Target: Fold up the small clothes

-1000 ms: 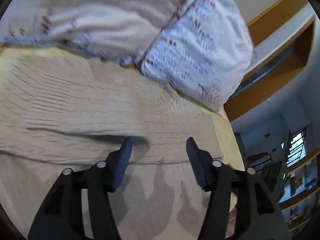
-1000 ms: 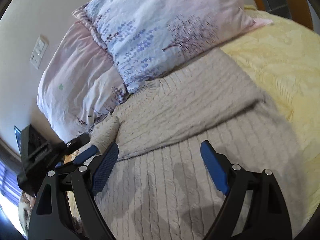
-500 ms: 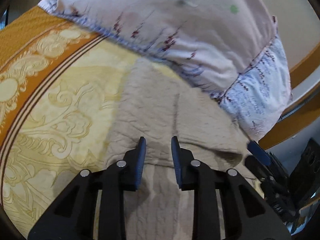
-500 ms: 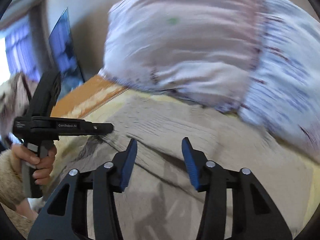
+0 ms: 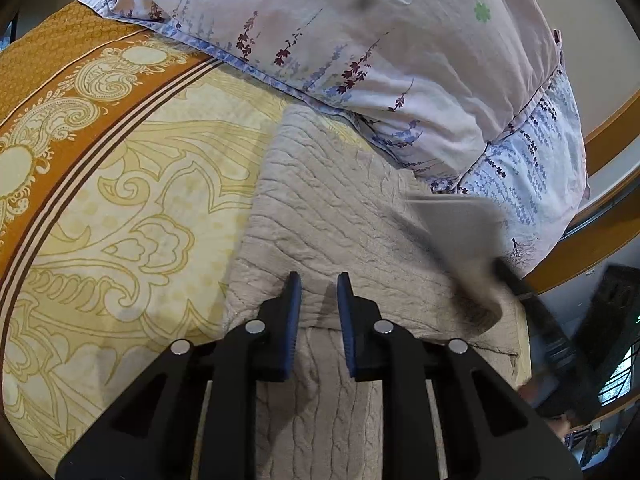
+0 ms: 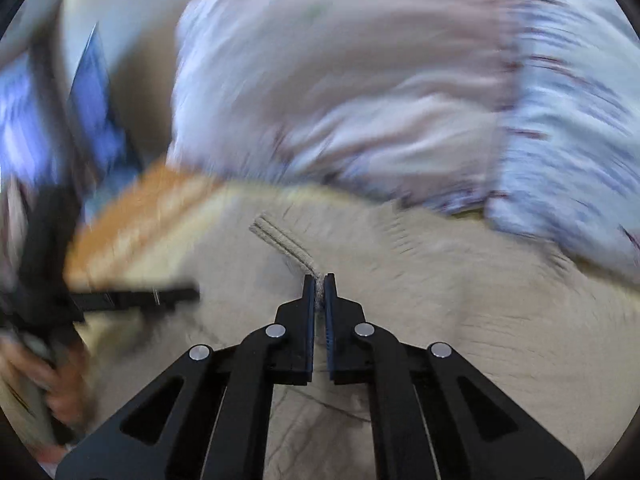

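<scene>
Bed carried beige knit sweater, spread flat just below pillows, touching their lower edge

Sweater part-folded: one layer lay over another, fold edge crossing just ahead of left tongs

Since a second ago both tongs narrowed from wide open

Left tongs: gap small, not clamped, nothing between, hovering at sweater fold edge

Right tongs: clenched on ribbed sweater edge, view blurred from fast swing, so next fold judged underway
</scene>
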Available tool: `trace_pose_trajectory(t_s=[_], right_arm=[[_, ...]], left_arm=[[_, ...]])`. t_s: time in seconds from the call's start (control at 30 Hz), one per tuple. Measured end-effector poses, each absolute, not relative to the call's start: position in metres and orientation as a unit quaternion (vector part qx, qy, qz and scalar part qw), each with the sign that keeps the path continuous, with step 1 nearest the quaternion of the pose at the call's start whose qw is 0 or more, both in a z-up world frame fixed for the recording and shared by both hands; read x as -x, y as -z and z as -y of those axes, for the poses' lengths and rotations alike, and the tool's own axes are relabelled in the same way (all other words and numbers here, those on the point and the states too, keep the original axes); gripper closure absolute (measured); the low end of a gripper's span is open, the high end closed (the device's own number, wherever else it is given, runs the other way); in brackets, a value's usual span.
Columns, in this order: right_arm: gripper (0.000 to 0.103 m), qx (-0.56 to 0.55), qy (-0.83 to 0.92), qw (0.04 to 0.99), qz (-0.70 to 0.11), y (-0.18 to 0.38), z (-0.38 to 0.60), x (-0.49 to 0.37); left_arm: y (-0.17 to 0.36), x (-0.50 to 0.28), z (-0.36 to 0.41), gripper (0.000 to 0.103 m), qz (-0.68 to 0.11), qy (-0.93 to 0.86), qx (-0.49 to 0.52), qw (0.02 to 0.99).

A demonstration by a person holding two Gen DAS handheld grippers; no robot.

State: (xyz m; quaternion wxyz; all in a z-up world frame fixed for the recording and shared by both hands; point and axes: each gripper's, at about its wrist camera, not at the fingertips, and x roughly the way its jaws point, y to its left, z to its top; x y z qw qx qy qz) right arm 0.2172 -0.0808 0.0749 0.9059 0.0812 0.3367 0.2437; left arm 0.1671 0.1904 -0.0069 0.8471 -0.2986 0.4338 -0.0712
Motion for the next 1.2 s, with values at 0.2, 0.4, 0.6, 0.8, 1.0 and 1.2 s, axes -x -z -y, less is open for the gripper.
trace_pose_trajectory(t_s=[0.2,0.4,0.6,0.8,1.0,1.2], right_arm=[[0.098,-0.284,-0.061,0.893,-0.343,-0.052,0.224,-0.18],[0.064,-0.404,-0.022,0.826,-0.391,-0.018,0.295,-0.168],[0.058,-0.396,-0.035,0.82,-0.413,-0.02,0.298,-0.196],[0.074,-0.381,-0.056,0.808,-0.447,0.0,0.276,-0.206],[0.096,-0.351,-0.076,0.848,-0.39,-0.025,0.271,-0.191],[0.096,-0.324,-0.042,0.856,-0.401,-0.02,0.275,-0.18]], left_arm=[[0.005,-0.168,-0.19,0.068,-0.431,0.089,0.309,0.843],[-0.001,-0.169,-0.18,0.046,-0.429,0.106,0.299,0.846],[-0.001,-0.171,-0.178,0.041,-0.427,0.111,0.302,0.845],[-0.001,-0.172,-0.179,0.04,-0.428,0.112,0.306,0.843],[-0.002,-0.172,-0.178,0.035,-0.428,0.117,0.311,0.84],[-0.004,-0.17,-0.176,0.031,-0.426,0.123,0.309,0.842]])
